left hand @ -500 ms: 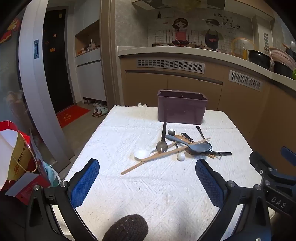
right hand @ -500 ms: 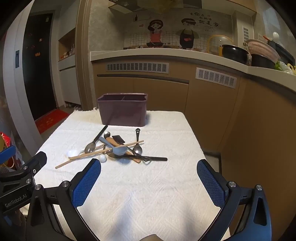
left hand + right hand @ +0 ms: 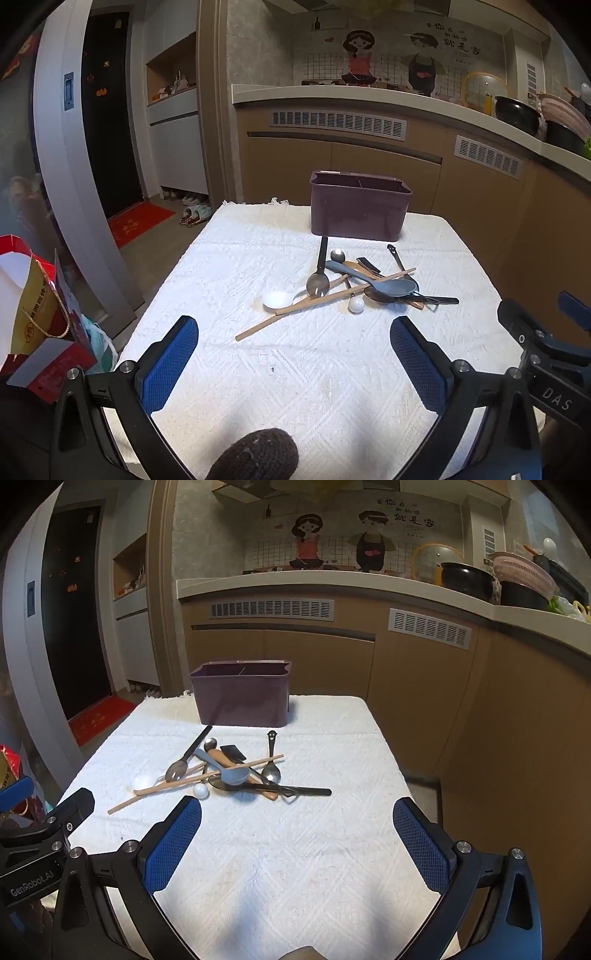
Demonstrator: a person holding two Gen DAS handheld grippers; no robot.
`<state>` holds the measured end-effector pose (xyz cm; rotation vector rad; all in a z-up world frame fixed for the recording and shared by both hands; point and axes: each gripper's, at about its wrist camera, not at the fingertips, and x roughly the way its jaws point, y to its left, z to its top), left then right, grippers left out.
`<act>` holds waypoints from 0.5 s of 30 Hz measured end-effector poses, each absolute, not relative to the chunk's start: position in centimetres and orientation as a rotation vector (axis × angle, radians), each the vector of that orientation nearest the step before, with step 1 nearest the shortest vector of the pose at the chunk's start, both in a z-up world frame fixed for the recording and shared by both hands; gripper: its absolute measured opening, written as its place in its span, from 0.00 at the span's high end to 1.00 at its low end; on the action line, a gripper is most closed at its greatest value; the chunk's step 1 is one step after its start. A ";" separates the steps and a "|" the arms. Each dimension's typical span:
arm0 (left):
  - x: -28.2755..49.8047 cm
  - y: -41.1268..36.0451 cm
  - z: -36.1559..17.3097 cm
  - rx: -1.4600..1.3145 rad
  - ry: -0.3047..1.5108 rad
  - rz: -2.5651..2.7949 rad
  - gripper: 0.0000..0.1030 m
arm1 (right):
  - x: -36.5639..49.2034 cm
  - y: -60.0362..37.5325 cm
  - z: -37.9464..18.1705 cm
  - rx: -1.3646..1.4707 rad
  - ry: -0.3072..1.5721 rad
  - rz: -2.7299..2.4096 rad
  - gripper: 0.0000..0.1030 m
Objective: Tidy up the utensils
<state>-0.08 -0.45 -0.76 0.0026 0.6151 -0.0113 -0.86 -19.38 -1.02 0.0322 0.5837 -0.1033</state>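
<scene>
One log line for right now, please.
stage: start | left tool: open, empty | right tool: open, empty | mixed utensil pile: on cloth | purple plastic caddy: upright

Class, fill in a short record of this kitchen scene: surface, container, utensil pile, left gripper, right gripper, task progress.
surface: white cloth over the table
container: purple utensil box, upright at the far end
utensil pile: spoons and chopsticks heaped loose before the box
left gripper: open, holding nothing
right gripper: open, holding nothing
task progress: no utensil visibly sorted yet
</scene>
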 end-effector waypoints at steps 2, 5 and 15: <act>-0.1 -0.4 -0.7 -0.001 0.615 -0.011 0.00 | -1.0 -19.4 -1.0 0.035 0.579 -0.104 0.00; -0.2 -0.3 -0.6 -0.009 0.615 -0.015 0.00 | -1.3 -19.6 -1.0 0.045 0.570 -0.099 0.00; -0.4 -0.2 -0.1 -0.019 0.597 -0.019 0.00 | -2.2 -19.7 -0.2 0.048 0.533 -0.105 0.00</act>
